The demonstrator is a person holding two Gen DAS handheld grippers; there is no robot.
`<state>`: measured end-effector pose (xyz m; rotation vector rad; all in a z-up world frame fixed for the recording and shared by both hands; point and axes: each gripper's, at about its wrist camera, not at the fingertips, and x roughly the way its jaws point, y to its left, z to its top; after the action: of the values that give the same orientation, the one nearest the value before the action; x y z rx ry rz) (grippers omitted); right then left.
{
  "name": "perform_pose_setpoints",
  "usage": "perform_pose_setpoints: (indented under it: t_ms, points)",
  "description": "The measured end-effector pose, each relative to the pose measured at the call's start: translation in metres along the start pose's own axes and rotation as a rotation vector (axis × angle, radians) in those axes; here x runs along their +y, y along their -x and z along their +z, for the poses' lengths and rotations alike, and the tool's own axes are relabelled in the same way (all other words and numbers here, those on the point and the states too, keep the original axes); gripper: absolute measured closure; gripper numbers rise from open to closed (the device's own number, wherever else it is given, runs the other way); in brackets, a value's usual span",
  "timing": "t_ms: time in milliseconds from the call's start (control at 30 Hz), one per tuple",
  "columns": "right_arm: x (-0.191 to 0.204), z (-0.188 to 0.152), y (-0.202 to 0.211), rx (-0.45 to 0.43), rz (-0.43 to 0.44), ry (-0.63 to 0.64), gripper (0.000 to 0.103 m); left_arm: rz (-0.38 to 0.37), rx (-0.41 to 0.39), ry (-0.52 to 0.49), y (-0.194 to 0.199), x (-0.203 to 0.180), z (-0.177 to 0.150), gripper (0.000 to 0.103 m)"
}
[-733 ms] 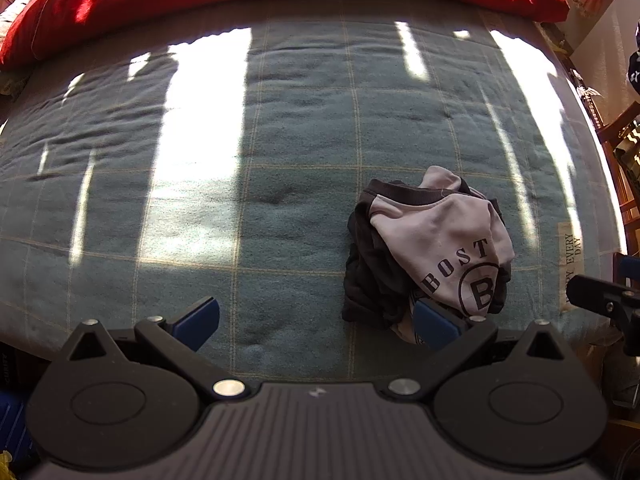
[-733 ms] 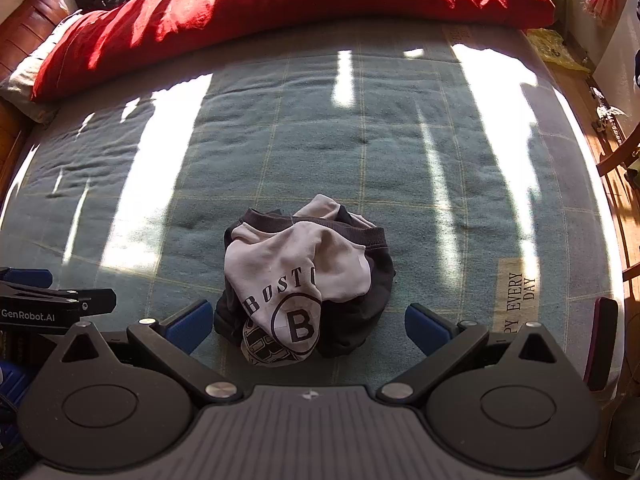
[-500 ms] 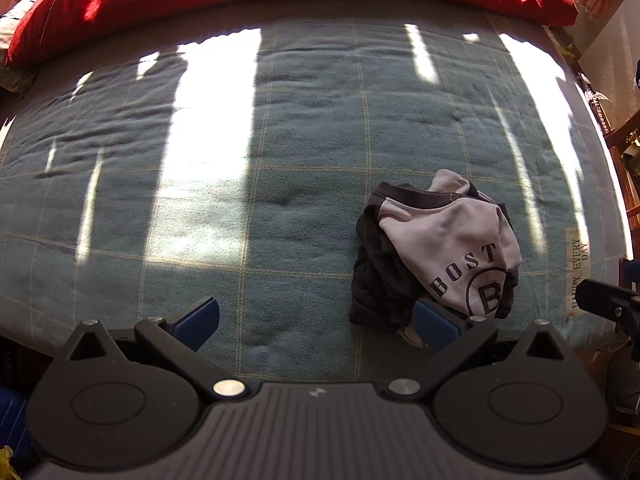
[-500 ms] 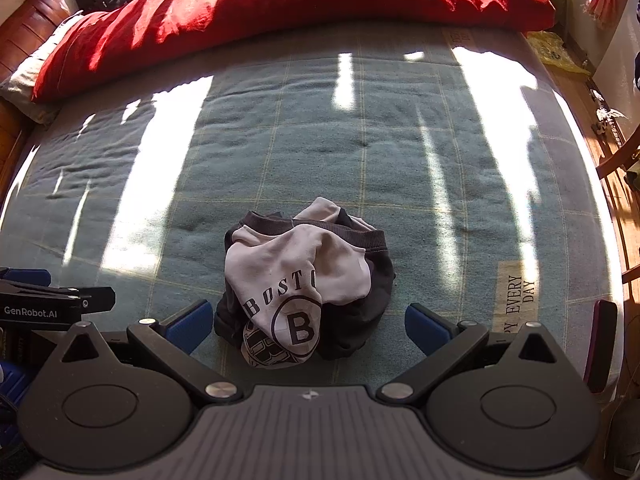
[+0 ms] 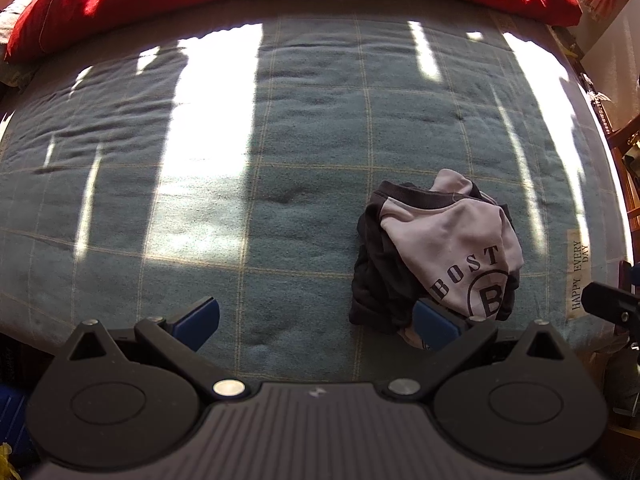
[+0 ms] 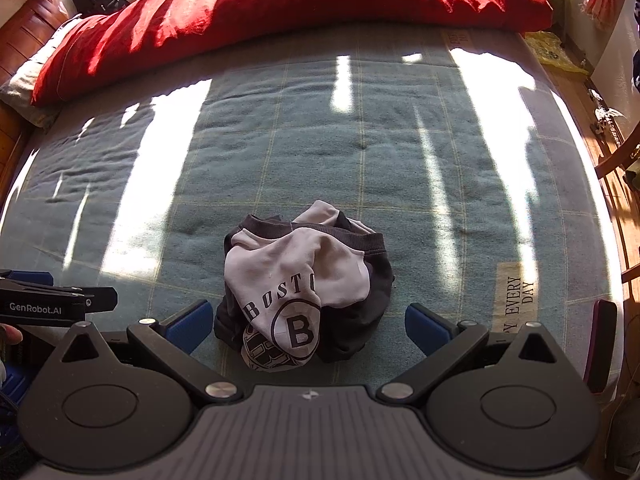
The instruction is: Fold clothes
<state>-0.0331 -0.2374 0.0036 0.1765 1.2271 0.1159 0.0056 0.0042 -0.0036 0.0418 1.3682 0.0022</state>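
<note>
I have both grippers above the near edge of the bed, pointing down at the blanket (image 6: 280,152). The shirt (image 6: 304,280) lies crumpled in a heap on the blanket's near half, toward the right side, grey cloth with dark trim and a printed round badge with a B facing up.

My right gripper (image 6: 308,326) has its jaws spread wide, and the shirt sits between the two blue pads, touching neither as far as I can see. My left gripper (image 5: 316,318) is also wide open; the shirt lies off to its right, and the right pad overlaps the heap's near edge in that view, though I cannot tell whether it touches the cloth. Nothing is held in either one.

A red duvet (image 6: 288,4) runs along the far side of the bed. Sunlight falls in bright stripes across the blanket.
</note>
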Motion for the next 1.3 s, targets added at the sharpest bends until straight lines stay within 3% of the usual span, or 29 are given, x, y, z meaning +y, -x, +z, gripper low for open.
perform_pose_setpoints:
  t_ms: [1300]
  points:
    - [0.0003, 0.0031, -0.0018, 0.004, -0.008, -0.013, 0.0, -0.035, -0.005, -0.01, -0.0042, -0.001, 0.0024, 0.001]
